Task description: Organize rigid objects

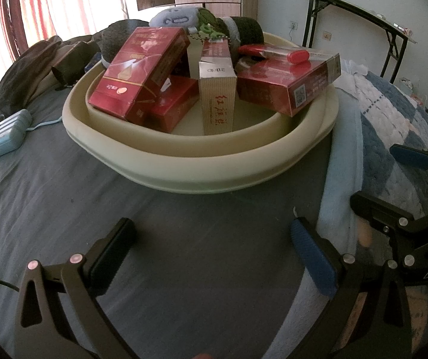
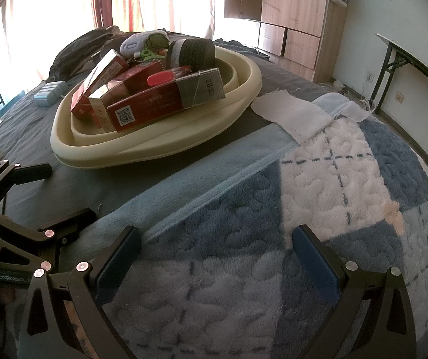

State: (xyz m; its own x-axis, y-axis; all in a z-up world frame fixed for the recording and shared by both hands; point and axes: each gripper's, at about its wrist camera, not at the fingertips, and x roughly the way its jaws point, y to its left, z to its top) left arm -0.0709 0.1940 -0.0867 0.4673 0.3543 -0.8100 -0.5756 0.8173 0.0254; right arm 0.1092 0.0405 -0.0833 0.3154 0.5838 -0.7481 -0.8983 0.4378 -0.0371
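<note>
We record our left gripper (image 1: 212, 243) with its jaws spread wide and nothing between them, poised over the smooth dark grey bedsheet (image 1: 64, 203); our right gripper (image 2: 215, 248) likewise stands with jaws apart and empty, above the plush blue-and-white checked blanket (image 2: 348, 179), whose pile is embossed in small curls. Beyond both, set on the sheet: one cream oval plastic basin (image 1: 184, 155) with a thick rolled rim. Contents: several glossy red cigarette packs (image 1: 133, 74) leaning on one another, one cream ribbed upright pack (image 1: 217, 101), a large red cellophaned carton (image 1: 288, 83) lying across the far right rim with a red lighter (image 1: 297, 56) on top, a dark rolled cloth (image 1: 247, 30) and a pale blue plush toy (image 1: 175, 16) behind. On the sheet left of the basin, well apart: a light blue ribbed case (image 1: 9, 133) with a cord. A white frayed cloth scrap (image 2: 291, 110) lies just beside the basin's right edge. Room: striped curtains (image 1: 64, 0) bright with daylight, wooden wardrobe (image 2: 294, 9), black-legged folding table (image 1: 357, 15) against a white wall.
</note>
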